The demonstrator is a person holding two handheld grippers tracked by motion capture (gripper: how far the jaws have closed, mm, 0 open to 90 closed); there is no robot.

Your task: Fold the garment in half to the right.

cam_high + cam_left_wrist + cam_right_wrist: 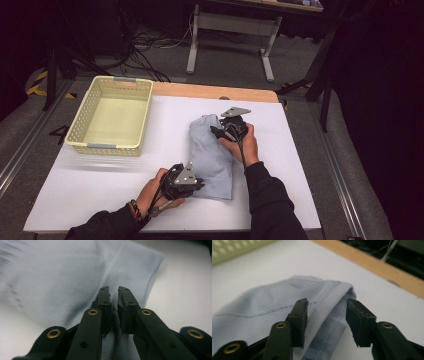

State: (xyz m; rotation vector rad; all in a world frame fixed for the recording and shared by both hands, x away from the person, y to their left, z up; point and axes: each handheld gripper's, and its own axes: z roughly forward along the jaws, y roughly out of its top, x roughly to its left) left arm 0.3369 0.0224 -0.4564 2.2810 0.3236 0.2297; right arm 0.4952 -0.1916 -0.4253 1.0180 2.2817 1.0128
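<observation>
A pale blue garment (212, 155) lies folded in a long strip on the white table cover (100, 195). My left gripper (200, 184) lies at the strip's near end; in the left gripper view (113, 290) its jaws are almost together, with a narrow gap over the ribbed cloth (62, 277) and nothing visibly pinched. My right gripper (216, 131) is at the far end. In the right gripper view (327, 303) its jaws are open on either side of the garment's hemmed edge (337, 292), and the pads do not press on it.
A cream plastic basket (107, 146) stands empty at the table's back left, and its wall (232, 250) shows in the right gripper view. The table's wooden far edge (215, 92) lies just past the garment. Cables and a desk frame (230, 30) are on the floor beyond.
</observation>
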